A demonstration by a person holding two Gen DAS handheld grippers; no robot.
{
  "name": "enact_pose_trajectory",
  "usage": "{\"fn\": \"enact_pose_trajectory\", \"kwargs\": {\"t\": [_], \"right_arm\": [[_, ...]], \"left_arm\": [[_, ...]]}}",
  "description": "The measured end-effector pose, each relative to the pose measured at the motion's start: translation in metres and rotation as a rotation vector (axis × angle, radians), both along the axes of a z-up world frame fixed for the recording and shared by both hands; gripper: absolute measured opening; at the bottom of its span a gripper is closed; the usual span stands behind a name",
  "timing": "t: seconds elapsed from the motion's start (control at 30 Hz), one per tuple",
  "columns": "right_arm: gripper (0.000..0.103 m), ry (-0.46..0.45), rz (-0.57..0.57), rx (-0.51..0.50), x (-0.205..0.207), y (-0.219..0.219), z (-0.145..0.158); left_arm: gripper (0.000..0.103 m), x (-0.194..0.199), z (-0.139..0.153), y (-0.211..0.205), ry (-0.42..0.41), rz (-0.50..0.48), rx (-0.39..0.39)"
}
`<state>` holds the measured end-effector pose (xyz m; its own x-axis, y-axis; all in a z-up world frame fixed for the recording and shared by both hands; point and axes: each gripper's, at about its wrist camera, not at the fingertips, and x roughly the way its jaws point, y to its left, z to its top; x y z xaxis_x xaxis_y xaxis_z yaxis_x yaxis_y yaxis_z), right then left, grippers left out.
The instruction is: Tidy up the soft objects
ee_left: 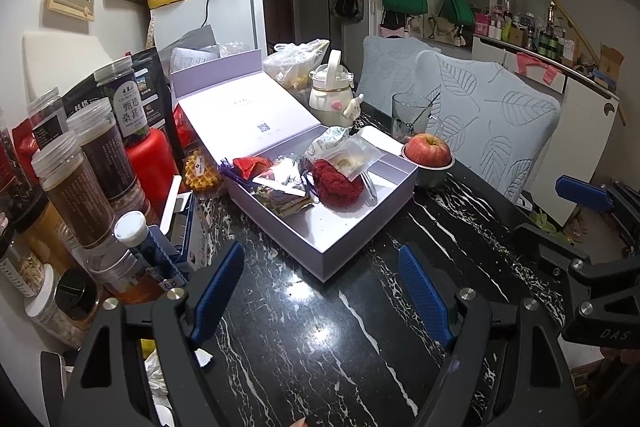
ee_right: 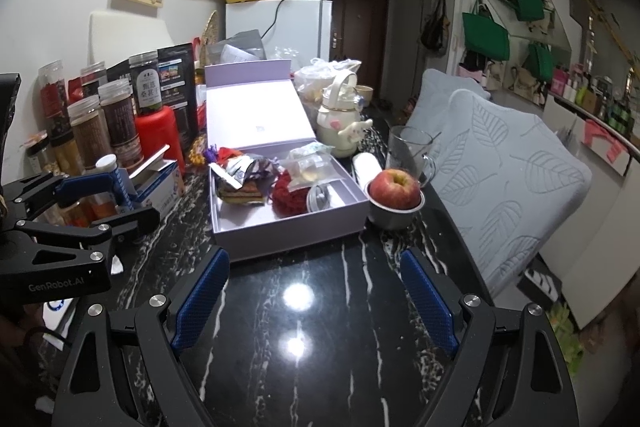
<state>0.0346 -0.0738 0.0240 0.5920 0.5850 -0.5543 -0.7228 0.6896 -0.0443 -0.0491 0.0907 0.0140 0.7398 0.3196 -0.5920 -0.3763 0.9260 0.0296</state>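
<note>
1. I am holding my left gripper and right gripper over the black marble counter, jaws spread and gripping nothing.
2. The red knitted piece is lying in the open lilac box, beside plastic packets.
3. An apple is sitting in a metal cup just right of the box.

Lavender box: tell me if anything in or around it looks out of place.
The clear packet lies tilted on the red fuzzy thing in the lavender box, not flat. A waffle lies loose on the table beside it.
</note>
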Motion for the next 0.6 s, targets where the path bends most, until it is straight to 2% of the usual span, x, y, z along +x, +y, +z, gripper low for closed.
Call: {"fn": "enact_pose_trajectory", "kwargs": {"t": [0.33, 0.6], "right_arm": [[0.088, 0.005, 0.004, -0.004, -0.0018, -0.0009, -0.0018], [0.088, 0.006, 0.005, -0.008, -0.0028, -0.0014, -0.0038]], "left_arm": [[0.08, 0.0019, -0.0042, 0.0001, 0.016, -0.01, -0.018], [0.08, 0.0017, -0.0051, -0.0043, 0.022, -0.021, -0.002]]}}
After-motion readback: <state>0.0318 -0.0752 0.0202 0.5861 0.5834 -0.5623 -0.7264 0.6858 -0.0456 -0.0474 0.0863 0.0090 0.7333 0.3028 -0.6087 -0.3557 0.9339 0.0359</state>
